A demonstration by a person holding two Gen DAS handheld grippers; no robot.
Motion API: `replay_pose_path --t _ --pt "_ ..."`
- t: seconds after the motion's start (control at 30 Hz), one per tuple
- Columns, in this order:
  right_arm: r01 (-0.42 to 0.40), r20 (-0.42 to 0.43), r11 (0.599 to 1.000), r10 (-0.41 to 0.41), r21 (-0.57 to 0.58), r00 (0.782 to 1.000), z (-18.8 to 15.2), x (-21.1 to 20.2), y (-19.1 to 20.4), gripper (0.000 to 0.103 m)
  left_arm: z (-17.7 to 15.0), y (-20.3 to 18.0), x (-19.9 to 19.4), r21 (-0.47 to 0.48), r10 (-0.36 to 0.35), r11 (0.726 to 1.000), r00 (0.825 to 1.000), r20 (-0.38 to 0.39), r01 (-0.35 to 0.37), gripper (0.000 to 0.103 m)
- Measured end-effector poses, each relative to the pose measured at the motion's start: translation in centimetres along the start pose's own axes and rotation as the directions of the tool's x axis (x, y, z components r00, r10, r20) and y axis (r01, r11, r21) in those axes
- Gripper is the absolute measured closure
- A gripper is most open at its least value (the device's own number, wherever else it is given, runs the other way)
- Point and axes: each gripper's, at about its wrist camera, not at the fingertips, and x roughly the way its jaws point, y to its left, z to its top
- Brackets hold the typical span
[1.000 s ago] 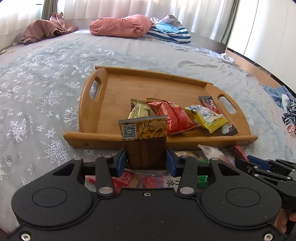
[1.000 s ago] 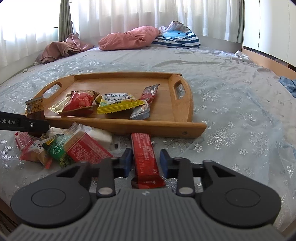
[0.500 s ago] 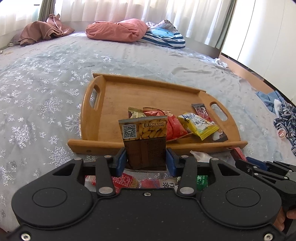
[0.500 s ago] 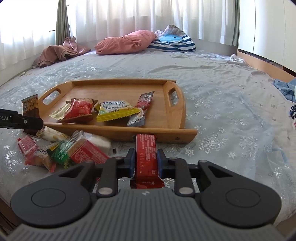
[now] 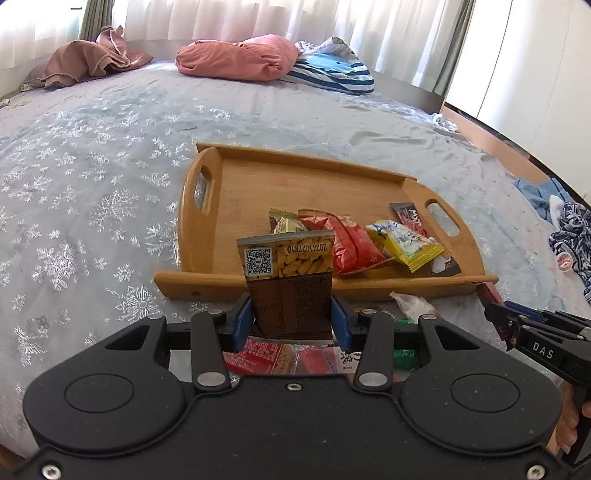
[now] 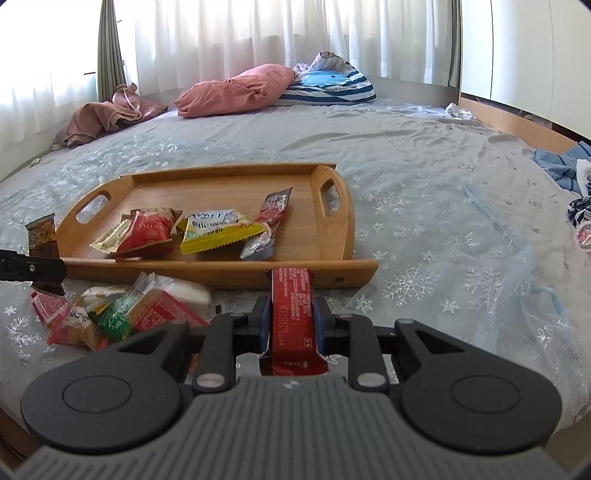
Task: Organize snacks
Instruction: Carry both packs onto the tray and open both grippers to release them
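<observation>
At the bottom of the left wrist view, the left gripper [image 5: 291,323] is clamped on a brown peanut packet [image 5: 290,284], its 2 blue pads pressing the packet's sides while the packet stands upright at frame centre with its QR code and date stamp on top. Just beneath and behind the fingers lies a loose pile of snacks [image 5: 295,360] on the bed, red, white and green wrappers partly hidden by the gripper body. At the lower right of that frame the right gripper [image 5: 496,314] reaches in, holding a thin red bar edge-on.

In the right wrist view, the right gripper [image 6: 291,325] is closed on the red bar [image 6: 293,314], which runs lengthwise from bottom centre toward the tray's near rim. The same snack pile [image 6: 122,314] sits at lower left, and the left gripper's black finger with the peanut packet [image 6: 42,240] shows at the left edge.

Beyond both grippers, the wooden tray [image 5: 236,184] rests on the snowflake-print bedspread [image 5: 92,192] in mid-frame. Along its near side lie 4 visible items: a small gold-wrapped pack [image 6: 109,240], a red bag [image 6: 151,230], a yellow bag [image 6: 218,230] and a dark red stick pack [image 6: 275,205]. The tray's far half is bare wood.

At the top of the frames, a pink pillow [image 6: 236,88], a striped blue cushion [image 6: 328,85] and a brown cloth [image 6: 107,116] lie before white curtains [image 6: 258,33].
</observation>
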Motion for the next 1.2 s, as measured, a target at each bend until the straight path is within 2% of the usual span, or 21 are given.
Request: replay_pose_path --t 0.27,0.5,0.7,0.9,1.0,1.1,1.2 --pt "0.005 0.038 1.000 -0.005 0.008 0.999 1.5 -0.6 -0.2 0.075 2.6 0.4 -0.9 -0.014 -0.026 1.000 1.000 0.017 0.026 0.061" --pt "0.008 0.067 1.000 -0.010 0.028 0.998 3.9 0.1 -0.6 0.075 5.2 0.6 0.1 0.013 0.016 1.000 1.000 0.006 -0.016 0.061" --pt "0.016 0.061 0.999 -0.018 0.041 0.998 5.8 1.7 -0.9 0.075 7.0 1.1 2.4 0.017 0.061 0.998 0.996 -0.063 -0.060 0.061" --pt "0.028 0.065 0.999 -0.030 0.034 0.997 7.4 3.6 -0.7 0.081 7.5 1.1 5.2 0.022 0.085 0.996 0.986 -0.140 -0.083 0.061" --pt "0.043 0.049 0.999 -0.044 0.024 0.998 7.9 4.7 -0.6 0.085 7.6 0.9 5.9 0.038 0.111 0.994 0.983 -0.145 -0.107 0.061" --pt "0.013 0.029 0.998 -0.015 0.059 0.999 8.1 4.7 -1.3 0.083 7.6 1.1 6.4 0.030 0.099 0.995 0.982 -0.162 -0.095 0.061" --pt "0.000 -0.002 0.999 0.000 0.037 1.000 7.9 4.8 -1.9 0.073 7.6 1.4 7.1 0.016 0.094 0.996 0.977 -0.193 -0.092 0.061"
